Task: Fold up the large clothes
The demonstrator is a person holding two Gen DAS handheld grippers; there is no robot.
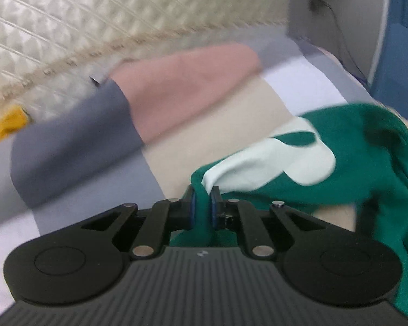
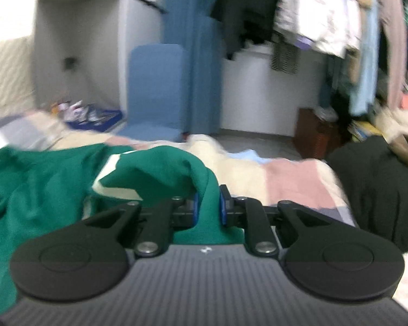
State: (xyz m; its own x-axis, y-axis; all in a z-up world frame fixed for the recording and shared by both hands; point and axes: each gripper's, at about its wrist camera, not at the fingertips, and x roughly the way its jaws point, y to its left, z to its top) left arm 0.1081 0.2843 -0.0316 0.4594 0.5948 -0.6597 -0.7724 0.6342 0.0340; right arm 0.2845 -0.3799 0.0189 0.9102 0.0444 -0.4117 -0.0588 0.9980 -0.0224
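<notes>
- Our left gripper (image 1: 203, 208) is clamped on a fold of the green garment (image 1: 361, 174); the cloth is pinched between its blue pads (image 1: 193, 209) and bunches up above them.
- From that pinch the garment trails off to the right of the left gripper, with a pale white patch (image 1: 280, 160) just beyond the fingertips.
- Ahead and to the left of the left gripper we see the patchwork bedspread (image 1: 193, 135) in pink, grey and beige blocks, and past it a quilted cream headboard (image 1: 95, 21).
- Our right gripper (image 2: 209, 208) is likewise closed on a fold of the green garment (image 2: 40, 190), which rises in a hump over the pads (image 2: 222, 208) and spreads to its left.
- To the right of the right gripper lies a dark cloth heap (image 2: 378, 190); straight ahead stand a blue chair (image 2: 157, 89) and hanging clothes (image 2: 326, 21).
</notes>
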